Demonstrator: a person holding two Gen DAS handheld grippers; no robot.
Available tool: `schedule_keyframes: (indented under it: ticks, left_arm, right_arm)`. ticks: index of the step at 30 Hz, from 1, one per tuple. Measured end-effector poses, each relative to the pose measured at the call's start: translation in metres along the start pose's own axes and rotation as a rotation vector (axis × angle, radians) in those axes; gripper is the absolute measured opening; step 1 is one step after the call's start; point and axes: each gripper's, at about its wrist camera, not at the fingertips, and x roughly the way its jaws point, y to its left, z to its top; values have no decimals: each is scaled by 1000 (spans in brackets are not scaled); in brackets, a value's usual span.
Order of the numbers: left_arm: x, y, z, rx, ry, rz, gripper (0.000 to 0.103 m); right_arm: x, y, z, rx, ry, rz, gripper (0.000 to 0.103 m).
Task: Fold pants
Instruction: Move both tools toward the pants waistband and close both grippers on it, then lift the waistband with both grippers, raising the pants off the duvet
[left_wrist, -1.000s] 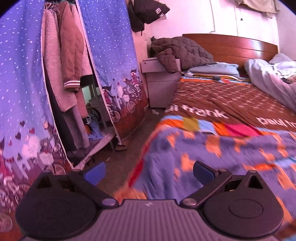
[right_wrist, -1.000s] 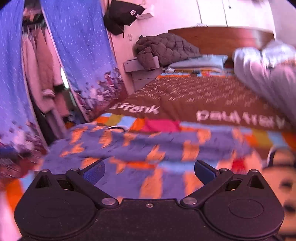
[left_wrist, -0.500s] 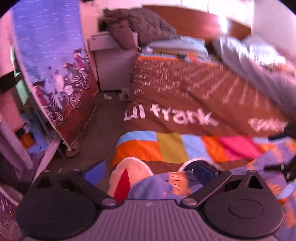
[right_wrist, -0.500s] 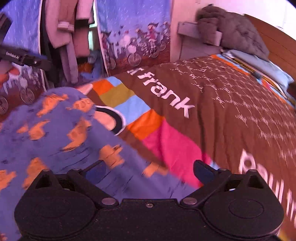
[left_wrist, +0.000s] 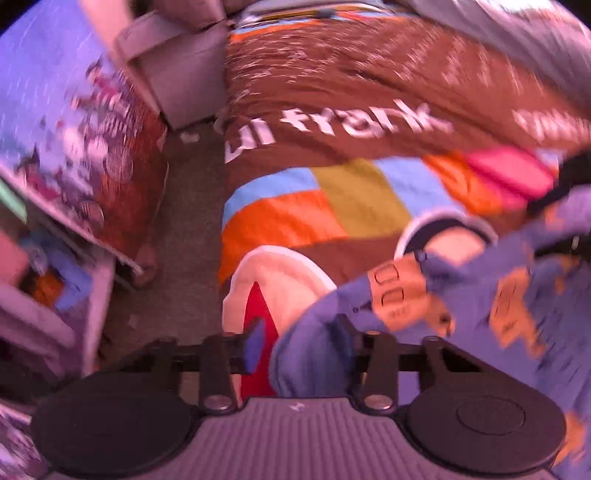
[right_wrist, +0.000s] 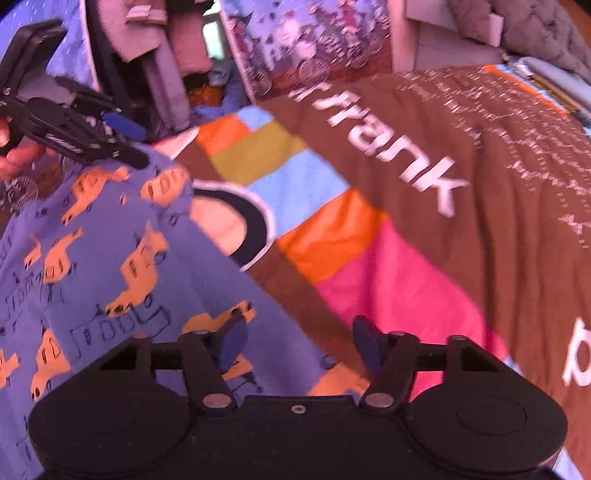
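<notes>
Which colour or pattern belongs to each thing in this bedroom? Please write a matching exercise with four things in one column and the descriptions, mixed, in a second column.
Things:
1. pants
2. bedspread lettering
3. bedside cabinet
4. curtain

Descriptions:
a. white
b. plain grey
c. blue-purple with orange figures
d. blue with bicycles near the lower edge

Pairs: 1-c, 2-a, 3-b, 4-d

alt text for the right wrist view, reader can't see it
The right hand-held gripper hangs partly open over the edge of blue pants with orange prints, lying on a brown patchwork bedspread. The left hand-held gripper is at their far corner.
</notes>
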Motion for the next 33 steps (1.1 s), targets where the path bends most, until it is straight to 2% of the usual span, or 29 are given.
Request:
schedule_keyframes:
  ticks: [1,3,5,6,7,10,12,14,16,18,21,23,28,33]
  left_arm:
    - [-2,-5,-2,24,-13,10,26]
    - [-5,-12,-2,37,-19,19,15]
    - [-9,-19,-1,59,-13,65,8]
    - [-12,-22,-1,73,-18,88,6]
    - [-15,-25,0,84,-24,106,5]
    - [-27,-32,5,112,-45,200,4]
    - [-34,-30,8,92,-78,218,4]
    - [-35,-28,10,69,-113,244,4]
    - [-27,-25,12,31,-113,252,4]
    - [-16,-22,10,5,-99,236,4]
    - [0,-21,4,1,-76,232,4]
    - [1,-22,0,23,-84,234,4]
    - [-20,-17,1,3,-123,226,4]
    - [-59,-27,2,35,-171,267,3]
  right_arm:
    - [2,4,-3,-18,0,-13,58]
    - [4,4,-8,-1,-18,-20,57]
    - [3,2,-9,35,-30,-10,46]
    - [2,3,-10,38,-36,-17,30]
    - [0,5,-10,28,-42,-49,1]
    - [-5,17,-8,-55,-59,-129,0]
    - [-12,21,-5,-85,-105,-185,0]
    - [-21,17,2,-64,-176,-254,0]
    - [-22,9,8,-36,-218,-291,0]
    - [-9,2,10,-10,-195,-284,0]
    - [20,6,5,-49,-118,-295,0]
    - [25,10,3,-57,-128,-313,1]
    - [2,10,5,-32,-178,-313,0]
    - [-48,28,6,-49,-260,-327,0]
